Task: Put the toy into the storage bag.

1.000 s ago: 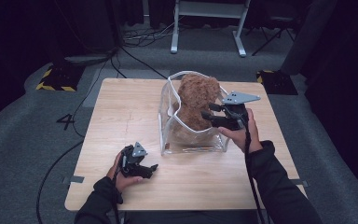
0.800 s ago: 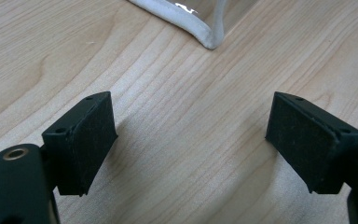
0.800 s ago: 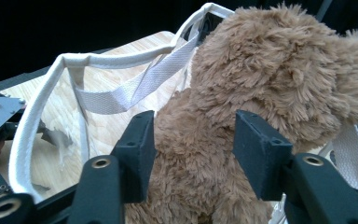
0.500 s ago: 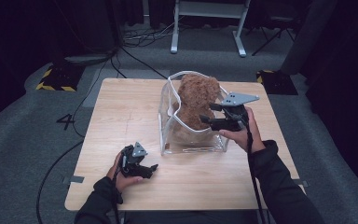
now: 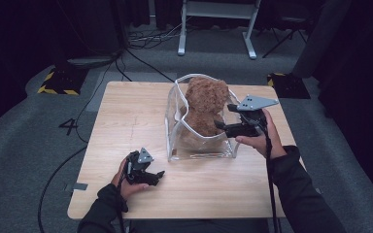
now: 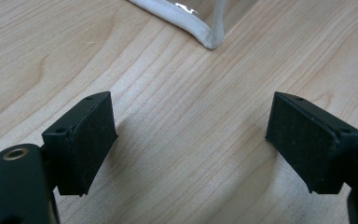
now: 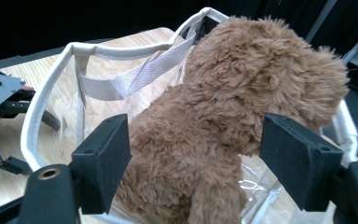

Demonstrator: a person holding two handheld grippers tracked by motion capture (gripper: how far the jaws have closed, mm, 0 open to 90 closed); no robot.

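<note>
A light wooden table (image 5: 126, 116) stands on a grey floor (image 5: 24, 145) with black cables (image 5: 141, 60) trailing across it, and a white frame (image 5: 213, 24) stands beyond the far edge; on the table sits a clear bag (image 5: 175, 121) with white trim and a white strap (image 7: 135, 74), open at the top; inside it a brown bear (image 5: 205, 104) sits upright, its head rising above the rim.

The right gripper (image 5: 218, 124), held in the person's right hand (image 5: 257, 141), is at the bag's right side with its jaws pointing in over the rim; in the right gripper view the jaws stand wide apart and hold nothing, the bear (image 7: 233, 116) lies straight ahead between them, its body filling the gap but not touching either pad, and the bag's trim (image 7: 37, 107) curves ahead of the left jaw.

The left gripper (image 5: 158, 175), in the left hand (image 5: 126, 182), rests low on the table well apart from the right one, near the bag's front left corner; in the left gripper view its jaws are spread wide and empty over bare wood (image 6: 186, 140), and the bag's white corner (image 6: 205, 35) lies ahead, just beyond the gap.
</note>
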